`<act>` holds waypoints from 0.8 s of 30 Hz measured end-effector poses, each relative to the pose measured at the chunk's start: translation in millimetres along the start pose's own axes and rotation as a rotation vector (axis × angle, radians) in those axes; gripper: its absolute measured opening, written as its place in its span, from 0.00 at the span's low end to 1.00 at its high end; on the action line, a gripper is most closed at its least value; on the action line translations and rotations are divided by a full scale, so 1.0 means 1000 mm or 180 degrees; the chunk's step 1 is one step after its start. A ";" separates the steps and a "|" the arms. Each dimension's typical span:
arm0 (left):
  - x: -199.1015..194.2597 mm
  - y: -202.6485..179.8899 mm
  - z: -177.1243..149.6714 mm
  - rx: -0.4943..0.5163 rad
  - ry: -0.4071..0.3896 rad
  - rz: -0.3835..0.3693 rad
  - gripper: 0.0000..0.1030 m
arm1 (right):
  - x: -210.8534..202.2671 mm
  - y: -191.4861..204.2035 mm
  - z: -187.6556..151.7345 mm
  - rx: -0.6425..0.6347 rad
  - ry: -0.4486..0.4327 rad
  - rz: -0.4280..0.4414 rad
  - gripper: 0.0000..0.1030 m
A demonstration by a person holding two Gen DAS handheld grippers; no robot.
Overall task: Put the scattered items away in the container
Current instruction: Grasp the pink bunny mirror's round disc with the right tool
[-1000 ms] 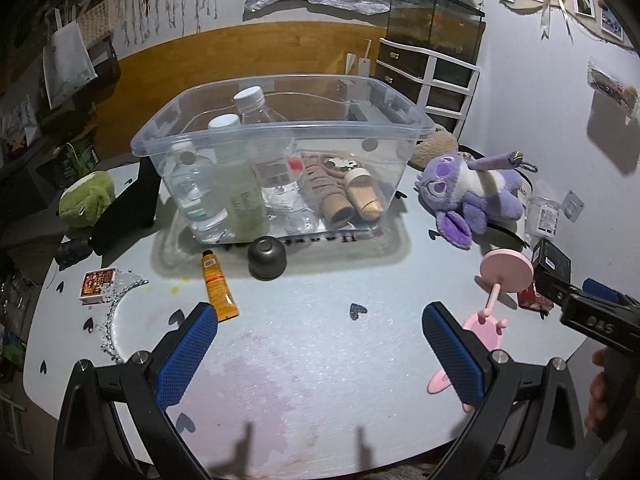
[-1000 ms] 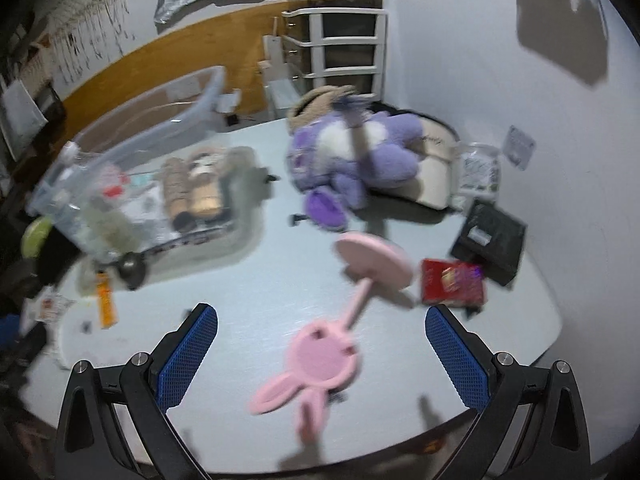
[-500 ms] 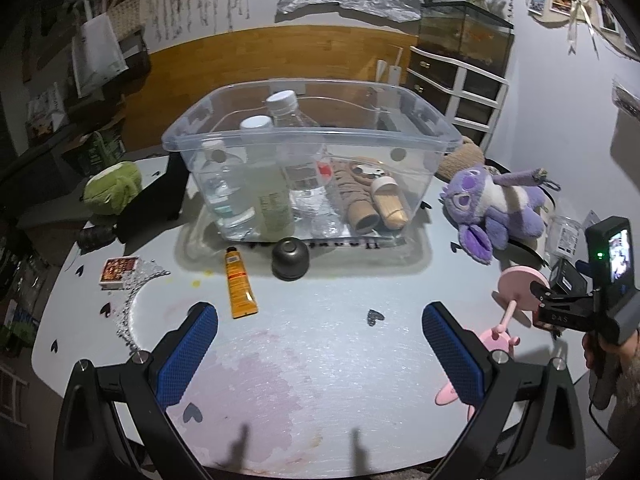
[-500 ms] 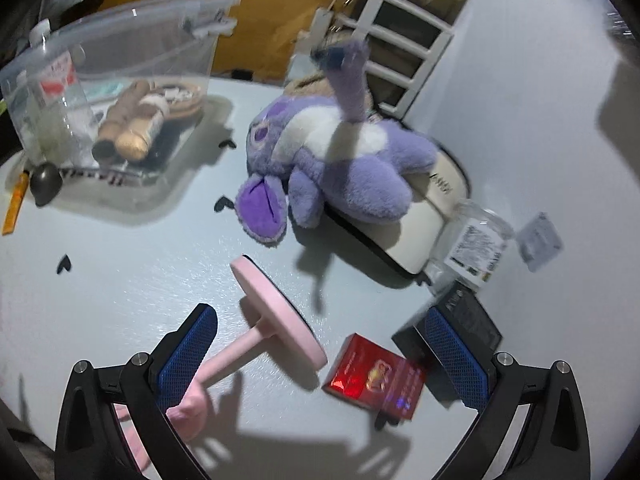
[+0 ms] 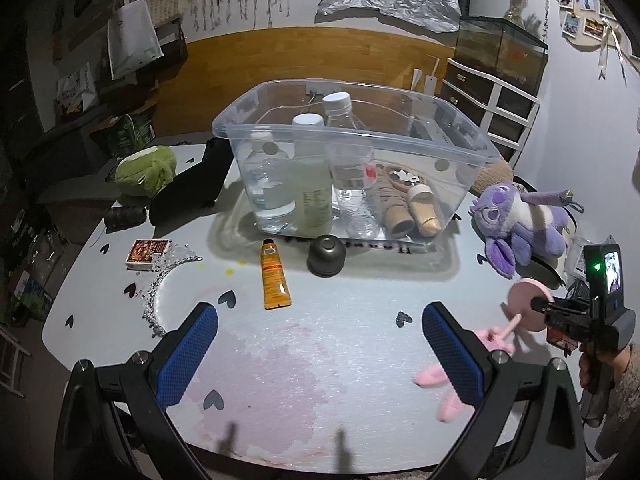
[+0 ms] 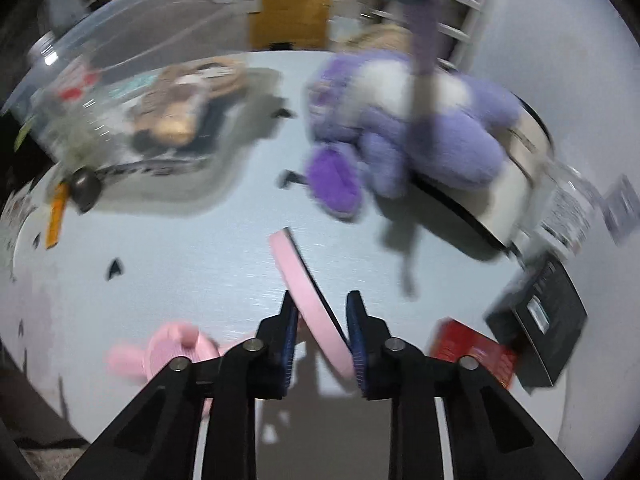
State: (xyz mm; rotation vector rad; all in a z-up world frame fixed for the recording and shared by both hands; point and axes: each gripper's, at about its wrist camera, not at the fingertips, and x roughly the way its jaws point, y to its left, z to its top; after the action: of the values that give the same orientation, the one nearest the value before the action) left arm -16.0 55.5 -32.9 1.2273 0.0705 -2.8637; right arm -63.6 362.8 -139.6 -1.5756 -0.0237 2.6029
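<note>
Pinching the pink mirror (image 6: 310,292), right claw (image 6: 322,328) has closed; left claw (image 5: 320,354) spread

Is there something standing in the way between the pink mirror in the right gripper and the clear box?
Nothing visible does. From the pink mirror in the right gripper, bare table leads to the clear box; the purple plush sits off to the side.

Both grippers, left gripper (image 5: 320,354) and right gripper (image 6: 322,330), are black angular frames with silver screws and textured blue pads (image 5: 188,354). The right one carries a little lit screen (image 5: 612,272) with a green LED.
</note>
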 end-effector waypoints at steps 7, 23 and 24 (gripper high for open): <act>-0.003 0.016 -0.002 -0.0029 0.0004 0.0002 1.00 | -0.001 0.096 0.005 -0.1202 -0.0207 0.0199 0.12; 0.060 0.119 -0.040 -0.0154 0.0407 0.0407 1.00 | -0.012 0.239 0.003 -0.2297 -0.0303 0.0630 0.11; 0.071 0.121 -0.046 -0.0042 0.0475 0.0440 1.00 | -0.013 0.243 0.003 -0.2332 -0.0288 0.0633 0.11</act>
State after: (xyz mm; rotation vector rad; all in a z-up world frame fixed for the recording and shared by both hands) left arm -27.0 -63.2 -119.5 1.3834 0.0068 -2.6482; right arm -78.9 119.6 -142.7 -1.6956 -0.9744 3.0104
